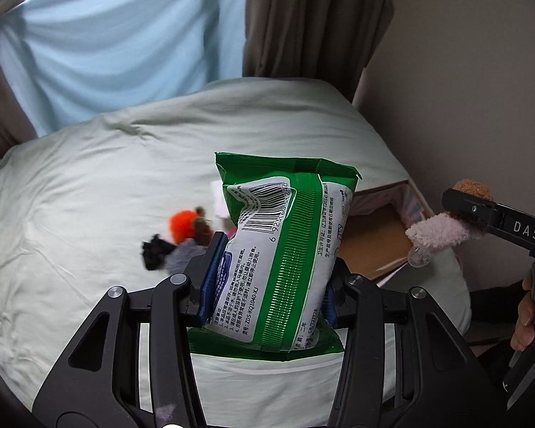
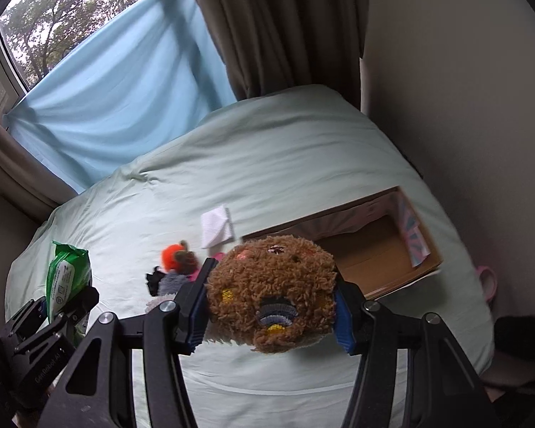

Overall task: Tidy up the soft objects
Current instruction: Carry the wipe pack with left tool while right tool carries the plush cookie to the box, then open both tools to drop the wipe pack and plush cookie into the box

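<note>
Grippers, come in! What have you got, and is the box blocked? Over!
Left gripper clamps green wipes pack. Right gripper clamps brown plush. Cardboard box open, nothing blocking.

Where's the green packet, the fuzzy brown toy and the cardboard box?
green packet (image 1: 289,260): left wrist view, on its striped middle.
fuzzy brown toy (image 2: 271,292): right wrist view, on its curly front.
cardboard box (image 2: 371,260): right wrist view, on its bare brown floor.
</note>
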### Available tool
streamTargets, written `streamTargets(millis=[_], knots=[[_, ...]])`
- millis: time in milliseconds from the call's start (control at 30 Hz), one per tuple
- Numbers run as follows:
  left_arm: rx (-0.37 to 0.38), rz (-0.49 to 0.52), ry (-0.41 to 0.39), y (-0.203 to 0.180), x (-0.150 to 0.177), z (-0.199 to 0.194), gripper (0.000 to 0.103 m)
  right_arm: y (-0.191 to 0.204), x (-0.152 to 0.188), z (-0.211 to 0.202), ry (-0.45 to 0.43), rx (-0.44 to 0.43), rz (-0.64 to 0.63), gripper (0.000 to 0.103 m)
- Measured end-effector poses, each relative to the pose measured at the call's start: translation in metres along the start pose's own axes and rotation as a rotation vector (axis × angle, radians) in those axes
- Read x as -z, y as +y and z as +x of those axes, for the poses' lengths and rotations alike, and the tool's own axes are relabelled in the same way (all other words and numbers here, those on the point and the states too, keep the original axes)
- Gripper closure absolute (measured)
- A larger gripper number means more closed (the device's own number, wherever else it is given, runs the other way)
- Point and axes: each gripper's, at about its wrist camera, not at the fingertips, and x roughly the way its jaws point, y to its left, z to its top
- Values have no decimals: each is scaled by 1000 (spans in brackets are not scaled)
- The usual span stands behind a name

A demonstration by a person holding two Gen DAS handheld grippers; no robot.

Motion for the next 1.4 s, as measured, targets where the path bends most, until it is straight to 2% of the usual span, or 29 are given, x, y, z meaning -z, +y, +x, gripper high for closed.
streamTargets(millis=[233, 500, 833, 1067, 1100, 1133, 1167, 1200, 1233, 1267, 1400], knots=[[4, -38, 65, -79, -7, 50, 61, -81, -31, 29, 75, -1, -19, 50], [-34, -47, 215, -133, -7, 128, 61, -133, -55, 97, 205, -9, -50, 50], [-74, -66, 411, -147, 7, 237, 61, -167, -57, 197, 358, -25, 8, 50], [-85, -79, 499, -148, 15, 280, 60, -173, -43, 239, 445, -22, -2, 46], [-81, -78, 507, -149, 16, 282, 54, -174, -42, 244, 455, -23, -2, 44], [-90, -70, 515, -150, 16, 285, 29, -174, -41, 249, 465, -23, -3, 39], [-109, -54, 520, -151, 16, 286, 14, -174, -40, 253, 473, -22, -7, 36], [-130, -35, 504, -152, 16, 284, 0, -174, -39, 256, 478, -18, -10, 26], [-146, -17, 490, -153, 16, 283, 1, -174, -39, 258, 478, -18, -13, 12], [-157, -1, 495, -153, 16, 283, 0, -174, -38, 259, 475, -22, -21, 8], [-145, -20, 513, -146, 20, 284, 1, -174, -34, 259, 466, -21, -41, 7]])
